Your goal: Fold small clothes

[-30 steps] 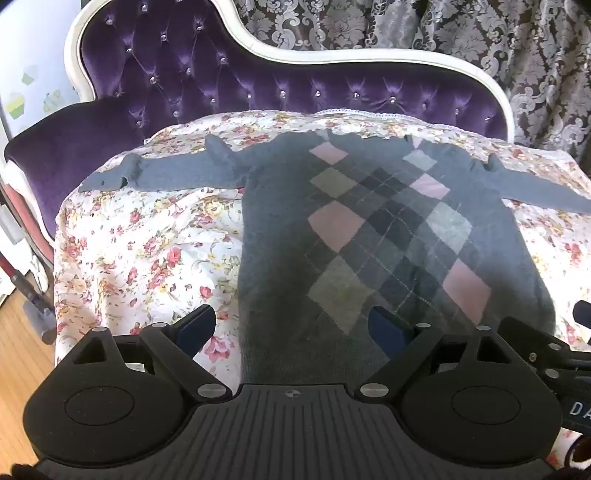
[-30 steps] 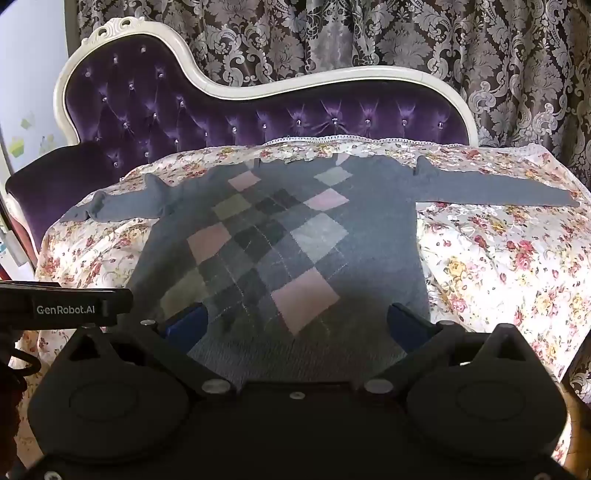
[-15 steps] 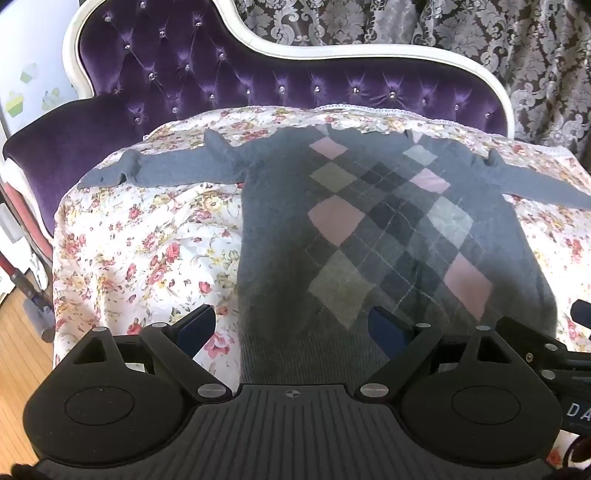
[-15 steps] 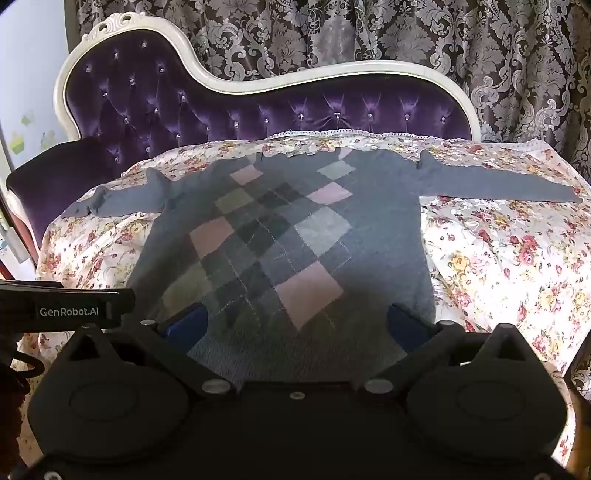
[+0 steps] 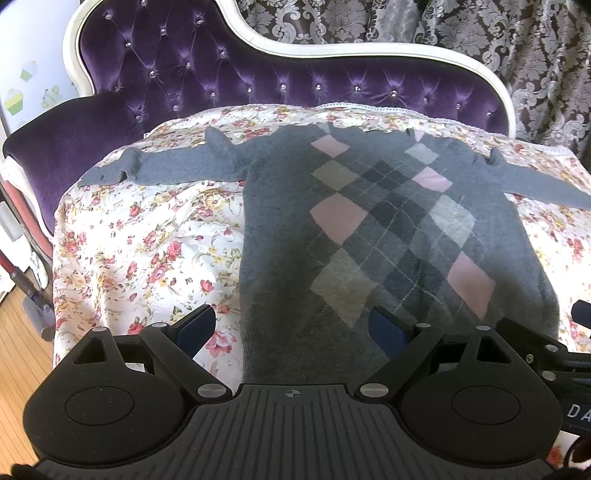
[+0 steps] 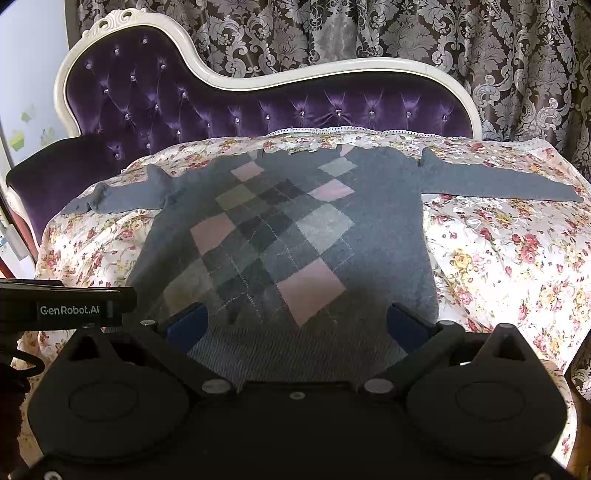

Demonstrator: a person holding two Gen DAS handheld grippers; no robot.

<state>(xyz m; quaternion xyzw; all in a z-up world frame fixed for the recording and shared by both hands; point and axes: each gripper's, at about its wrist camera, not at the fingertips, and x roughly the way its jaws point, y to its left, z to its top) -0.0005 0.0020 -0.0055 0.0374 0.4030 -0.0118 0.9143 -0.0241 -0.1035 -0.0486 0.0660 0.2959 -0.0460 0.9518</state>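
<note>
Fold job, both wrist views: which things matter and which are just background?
Belongs to the job:
- grey argyle sweater, spread flat with sleeves out
- left tongs, open, above the hem
- right tongs, open, above the hem
- floral cover under the sweater

Just there:
- purple tufted sofa
- patterned curtain

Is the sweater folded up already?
No, the sweater lies spread flat on the flowery cover with both sleeves stretched out to the sides.
</note>
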